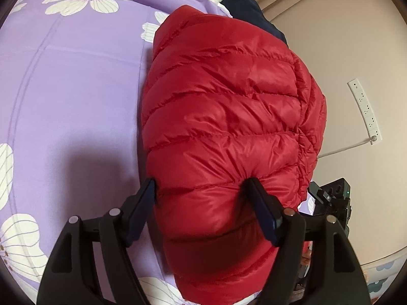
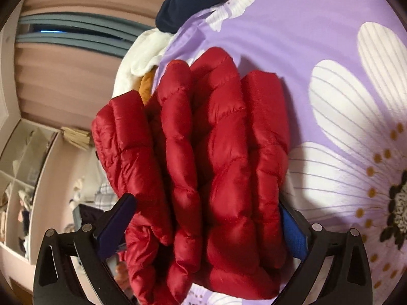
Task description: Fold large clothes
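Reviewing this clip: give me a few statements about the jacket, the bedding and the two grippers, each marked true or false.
1. The red puffer jacket lies folded on a purple floral bedsheet. True.
2. The jacket is blue. False: red.
3. The left gripper has the jacket's fold between its fingers. True.
4. The right gripper is shut and empty. False: its jaws stand wide around the stacked folds.
5. A navy garment lies beyond the jacket. True.

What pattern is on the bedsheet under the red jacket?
Lilac bedsheet with large white flowers, clearest in the right wrist view.
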Demonstrator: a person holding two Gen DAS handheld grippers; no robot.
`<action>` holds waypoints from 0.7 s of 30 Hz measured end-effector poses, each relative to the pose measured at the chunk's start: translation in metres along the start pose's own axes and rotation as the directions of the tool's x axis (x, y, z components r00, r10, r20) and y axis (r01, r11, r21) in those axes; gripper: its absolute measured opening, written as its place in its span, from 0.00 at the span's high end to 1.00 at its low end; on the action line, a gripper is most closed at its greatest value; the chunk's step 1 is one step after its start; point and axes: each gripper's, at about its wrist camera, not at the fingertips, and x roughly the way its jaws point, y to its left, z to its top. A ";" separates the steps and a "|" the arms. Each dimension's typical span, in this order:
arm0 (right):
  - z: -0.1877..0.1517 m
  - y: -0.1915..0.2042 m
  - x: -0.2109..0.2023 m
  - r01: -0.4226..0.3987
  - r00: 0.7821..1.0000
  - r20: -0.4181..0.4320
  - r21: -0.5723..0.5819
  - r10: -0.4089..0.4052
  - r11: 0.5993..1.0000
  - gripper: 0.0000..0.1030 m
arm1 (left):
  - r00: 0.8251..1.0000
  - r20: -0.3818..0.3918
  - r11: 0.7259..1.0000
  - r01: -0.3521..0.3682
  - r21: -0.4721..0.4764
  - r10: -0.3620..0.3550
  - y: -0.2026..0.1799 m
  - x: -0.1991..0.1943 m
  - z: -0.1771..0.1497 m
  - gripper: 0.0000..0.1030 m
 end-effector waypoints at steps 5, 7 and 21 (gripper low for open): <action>0.001 0.002 0.000 -0.007 1.000 -0.010 0.009 0.007 1.000 0.00 | 1.000 0.001 1.000 -0.009 0.017 0.009 -0.007 0.004 0.001 0.25; 0.001 0.002 -0.001 0.000 1.000 -0.001 0.010 0.000 1.000 0.00 | 1.000 0.001 1.000 -0.015 0.026 0.015 -0.009 0.005 0.001 0.24; 0.001 0.019 0.008 0.017 0.999 -0.033 -0.054 -0.019 0.998 0.00 | 0.998 0.002 0.996 -0.060 0.062 0.060 -0.027 0.018 0.004 0.16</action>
